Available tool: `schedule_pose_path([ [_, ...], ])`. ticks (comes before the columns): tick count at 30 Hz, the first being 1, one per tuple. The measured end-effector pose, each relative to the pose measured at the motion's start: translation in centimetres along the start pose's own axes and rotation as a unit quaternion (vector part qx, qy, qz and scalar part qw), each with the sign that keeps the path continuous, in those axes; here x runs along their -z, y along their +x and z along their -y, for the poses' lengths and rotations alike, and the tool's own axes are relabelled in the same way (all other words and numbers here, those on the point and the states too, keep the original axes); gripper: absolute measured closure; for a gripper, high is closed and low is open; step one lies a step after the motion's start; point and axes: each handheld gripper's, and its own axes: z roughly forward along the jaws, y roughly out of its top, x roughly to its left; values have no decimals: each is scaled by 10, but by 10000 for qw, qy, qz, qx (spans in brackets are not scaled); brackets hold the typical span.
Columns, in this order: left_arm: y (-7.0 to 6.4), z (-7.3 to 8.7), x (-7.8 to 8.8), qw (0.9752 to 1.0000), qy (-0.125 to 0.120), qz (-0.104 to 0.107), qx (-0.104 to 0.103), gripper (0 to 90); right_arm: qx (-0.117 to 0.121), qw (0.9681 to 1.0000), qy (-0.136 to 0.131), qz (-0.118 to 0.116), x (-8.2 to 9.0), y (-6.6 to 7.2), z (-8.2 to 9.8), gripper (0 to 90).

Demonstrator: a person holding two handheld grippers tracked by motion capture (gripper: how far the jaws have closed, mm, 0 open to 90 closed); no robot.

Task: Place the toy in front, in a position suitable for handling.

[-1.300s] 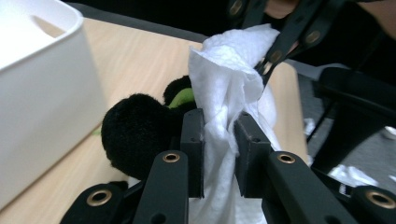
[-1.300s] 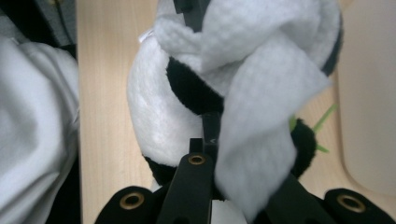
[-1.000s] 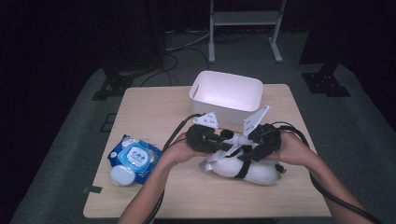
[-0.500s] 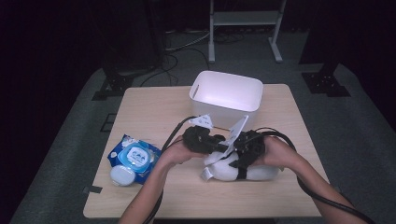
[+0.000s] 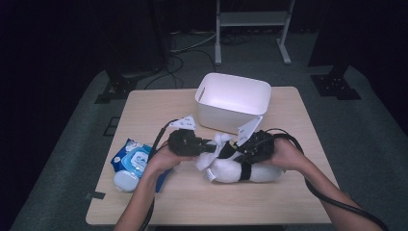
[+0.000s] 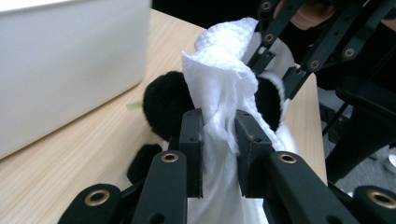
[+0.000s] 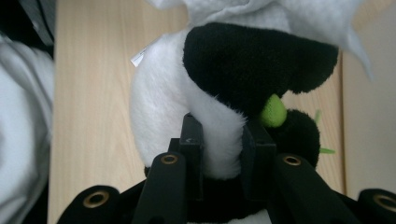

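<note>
The plush panda [image 5: 240, 169] lay on the counter [image 5: 159, 110] beside the white bin [image 5: 231, 103]. The right gripper [image 7: 223, 158], jaws just closing, clamped its body; the left gripper [image 6: 219, 140] pinched the white wipe [image 6: 219, 88]. Wiping likely required a steady hold and short strokes.

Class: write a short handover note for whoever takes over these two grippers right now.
Left gripper: shut on the white wipe, pressed against the plush panda.
Right gripper: jaws just closed, shut on the panda's white body.
Panda lies on the table, in front of the white bin; wipes pack at the left edge.
Done: wipe taken, toy steadied.
Left: probably finish wiping the toy.
</note>
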Motion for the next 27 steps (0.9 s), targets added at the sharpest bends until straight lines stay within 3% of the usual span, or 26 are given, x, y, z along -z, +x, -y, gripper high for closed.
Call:
schedule_pose_path([
  [5,1,-2,19,9998,-190,-104,-8,746,-232,9977,-616,-153,6,-3,-2,737],
  [6,1,-2,19,9998,-190,-104,-8,746,-232,9977,-616,-153,6,-3,-2,737],
  [7,-2,-5,27,9996,-242,-110,-68,746,-392,9936,-1033,-238,11,-6,0,737],
  [9,-4,-8,33,9994,-307,-134,-91,746,-503,9884,-1391,-349,16,-8,4,736],
  [12,-4,-11,32,9996,-233,-90,-88,746,-616,9833,-1679,-337,19,-9,11,736],
  [14,-4,-12,28,9998,-148,-53,-92,750,-677,9824,-1700,-372,17,-10,15,735],
  [17,0,-8,8,9998,-95,149,58,775,-763,9830,-1621,-401,10,-10,23,719],
  [21,2,-7,-2,9995,-81,262,143,782,-918,9812,-1619,-514,8,-11,31,625],
  [23,2,-8,-3,9998,-17,197,80,782,-811,9855,-1421,-452,9,-10,27,534],
  [27,0,-9,-1,9999,12,161,46,781,-602,9934,-933,-300,12,-8,12,443],
])
